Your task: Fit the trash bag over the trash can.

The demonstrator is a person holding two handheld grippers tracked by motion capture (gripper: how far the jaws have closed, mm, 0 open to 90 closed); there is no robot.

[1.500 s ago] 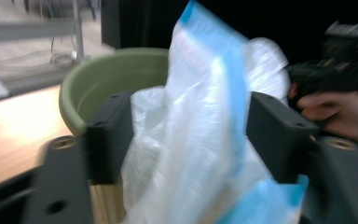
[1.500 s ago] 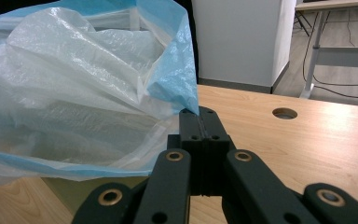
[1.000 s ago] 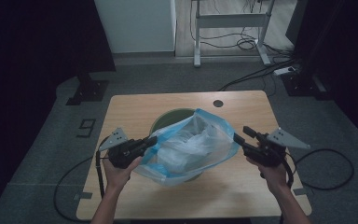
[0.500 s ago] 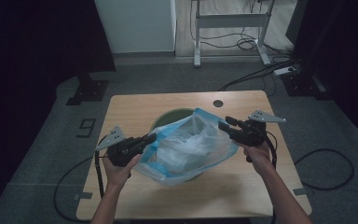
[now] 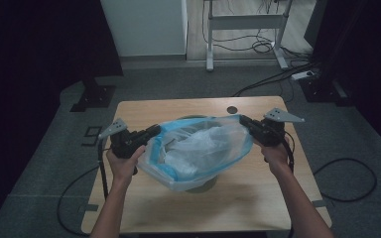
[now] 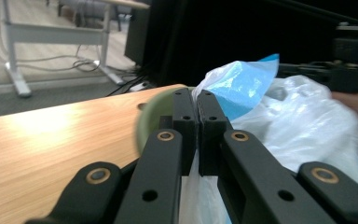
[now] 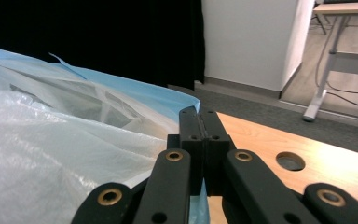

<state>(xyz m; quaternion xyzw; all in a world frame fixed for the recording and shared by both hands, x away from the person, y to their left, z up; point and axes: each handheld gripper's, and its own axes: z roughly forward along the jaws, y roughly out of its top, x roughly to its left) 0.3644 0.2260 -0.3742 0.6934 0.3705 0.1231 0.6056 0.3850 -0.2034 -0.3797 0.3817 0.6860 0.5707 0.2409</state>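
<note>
My right gripper [image 5: 244, 120] has swung in from the table's right edge to the plastic bag [image 5: 198, 151], its jaws just closing on the rim, so the bag's mouth now stretches wider.

Thin crinkled plastic bag [image 5: 198, 151], translucent white with blue rim, faint sheen. Under bag, wooden table [image 5: 258, 198], smooth, light glare. Matt black plastic left gripper [image 6: 197, 100].

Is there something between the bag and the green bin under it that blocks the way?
Nothing visible does. Both tongs, left and right, are shut on the bag rim, holding it open over the bin.
</note>
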